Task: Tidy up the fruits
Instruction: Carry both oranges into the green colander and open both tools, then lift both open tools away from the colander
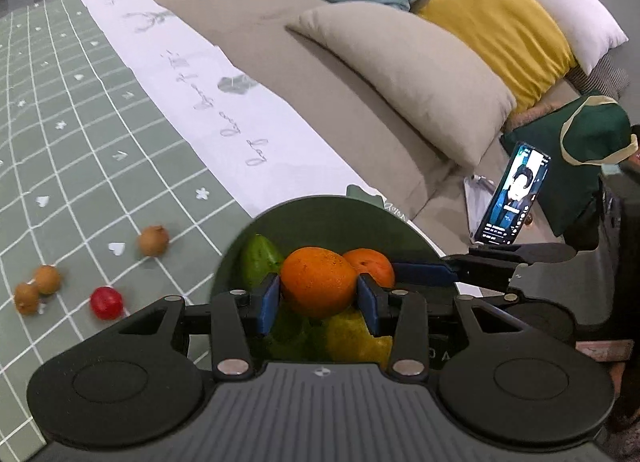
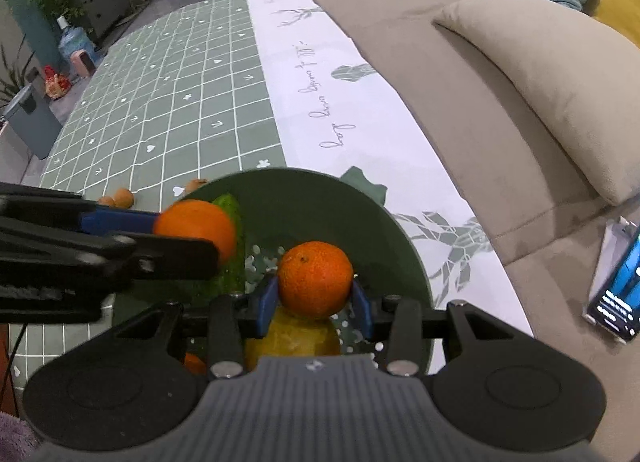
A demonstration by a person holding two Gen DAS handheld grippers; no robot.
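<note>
A dark green bowl (image 1: pixel 320 214) stands on the table and holds green fruit (image 1: pixel 260 260) and a yellow fruit (image 1: pixel 352 338). My left gripper (image 1: pixel 318 298) is shut on an orange (image 1: pixel 316 282) above the bowl. My right gripper (image 2: pixel 314 302) is shut on a second orange (image 2: pixel 314 278) over the same bowl (image 2: pixel 320 198), above the yellow fruit (image 2: pixel 292 336). The left gripper's orange (image 2: pixel 196 226) also shows at the left of the right wrist view. A red fruit (image 1: pixel 106 302) and three small brown fruits (image 1: pixel 152 240) lie on the cloth left of the bowl.
The table has a green grid cloth (image 1: pixel 60 122) with a white runner (image 1: pixel 224 102). A beige sofa (image 1: pixel 360 74) with cushions lies beyond it. A lit phone (image 1: pixel 512 194) stands on a holder at the right, near a dark green bag (image 1: pixel 580 150).
</note>
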